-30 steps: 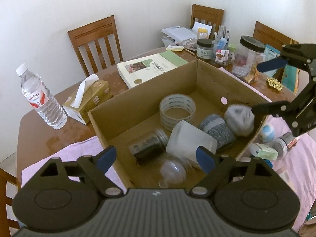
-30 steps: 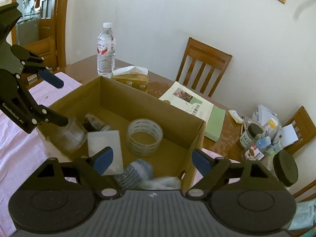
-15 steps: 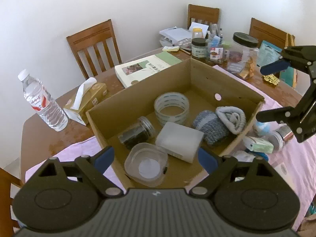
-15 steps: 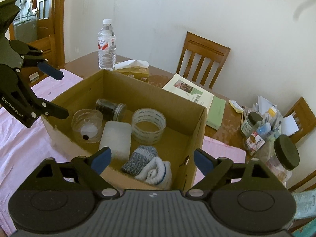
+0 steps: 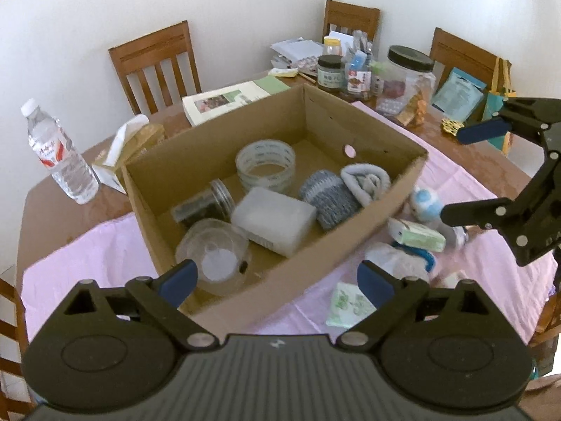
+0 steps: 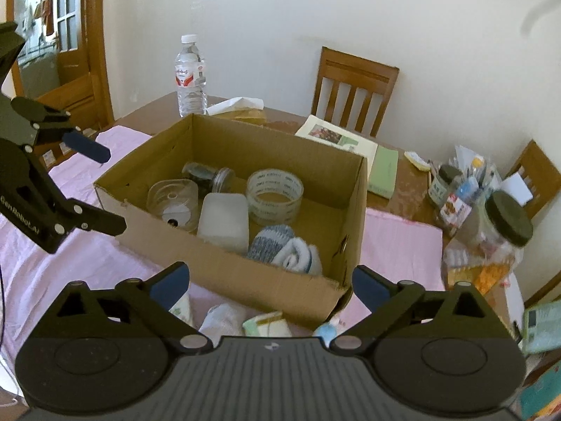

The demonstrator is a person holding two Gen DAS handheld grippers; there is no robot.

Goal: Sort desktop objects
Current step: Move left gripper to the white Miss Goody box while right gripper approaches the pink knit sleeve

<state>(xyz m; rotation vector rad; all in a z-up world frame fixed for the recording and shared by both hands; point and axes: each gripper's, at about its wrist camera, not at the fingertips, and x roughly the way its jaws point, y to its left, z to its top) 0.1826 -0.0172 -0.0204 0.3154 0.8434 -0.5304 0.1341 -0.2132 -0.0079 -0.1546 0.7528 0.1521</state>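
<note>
While both claws are spreading, neither has anything between its pads. Left claw [image 5: 277, 280] is released and empty, opening wider; it hangs over the near wall of the cardboard box [image 5: 350, 245] at bottom centre of the left wrist view. Right claw [image 6: 270, 286] is likewise released and empty, jaws opening, over the box's near corner at bottom centre of its own view.

Already in the box: clear round container [image 5: 214, 256], dark jar [image 5: 203, 205], white block [image 5: 273, 219], tape roll [image 5: 265, 165], rolled grey socks [image 5: 345, 189].

Still unsorted, on the pink cloth [image 5: 98, 249] outside the box's right-hand wall: green-and-white carton [image 5: 417, 236], blue-and-white round item [image 5: 426, 201], a white bundle [image 5: 396, 259] and a flat green-printed packet [image 5: 349, 305]. Some of these also show low in the right wrist view, just under that claw.

Key relation: in the left view the carton lies right of the left claw and just beside the lower finger of the right claw [image 5: 491, 172]. Its long axis runs left-right across the frame, tilted slightly down to the right. My read: the right hand is nearer, so it is the better pick, straddling the carton's short side and then carrying it left over the wall. Risk: neighbours sit very close, so the pads may snag the bundle.
</note>
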